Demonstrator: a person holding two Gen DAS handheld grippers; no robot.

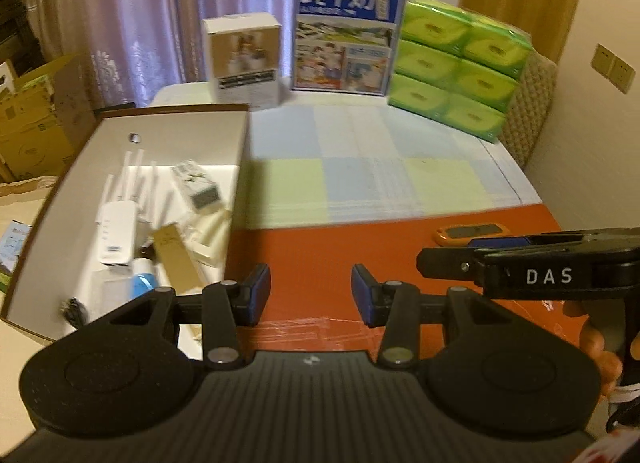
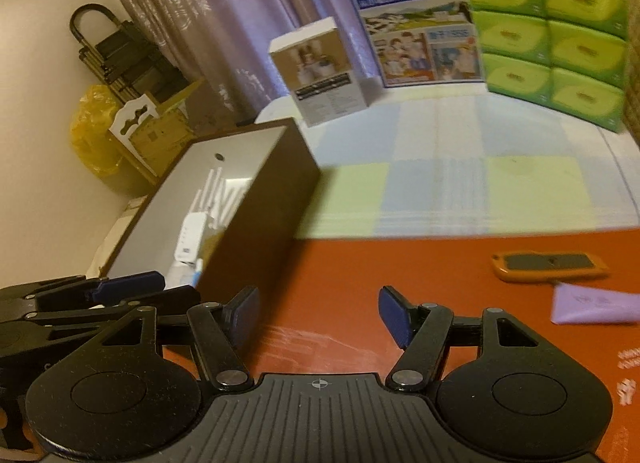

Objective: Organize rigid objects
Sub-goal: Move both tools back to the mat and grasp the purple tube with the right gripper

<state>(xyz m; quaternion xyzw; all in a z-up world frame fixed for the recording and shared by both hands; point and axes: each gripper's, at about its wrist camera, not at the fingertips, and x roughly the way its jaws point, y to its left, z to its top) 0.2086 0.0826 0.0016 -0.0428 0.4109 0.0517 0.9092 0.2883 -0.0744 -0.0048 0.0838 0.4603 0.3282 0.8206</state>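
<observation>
The left tongs [image 1: 311,290] stand partly open with nothing between their blue pads — only the red surface [image 1: 332,259] shows in the gap. The right tongs [image 2: 319,313] are parted a little wider and hold nothing either, their pads over the same red surface. In the left view the right tongs come in from the right edge, side-on, with fingers of the person's hand [image 1: 600,347] wrapped round the grip below.

Just left of both tongs sits an open brown box [image 1: 132,199] with pale inner walls. Inside it lie a white router [image 1: 114,223] with thin antennas, a small white carton [image 1: 196,187], a tan card [image 1: 174,259] and a blue-and-white bottle [image 1: 142,283], all jumbled together.

To the right on the red surface lies an orange device [image 2: 550,265] with a dark face, flat, and just beside it a purple packet [image 2: 596,305].

Farther back, on a checked cloth [image 1: 372,167], stand a white product box [image 1: 246,59], a blue milk carton case [image 1: 346,33] and a green pack of tissues [image 1: 456,63] — in a row before the curtains.
</observation>
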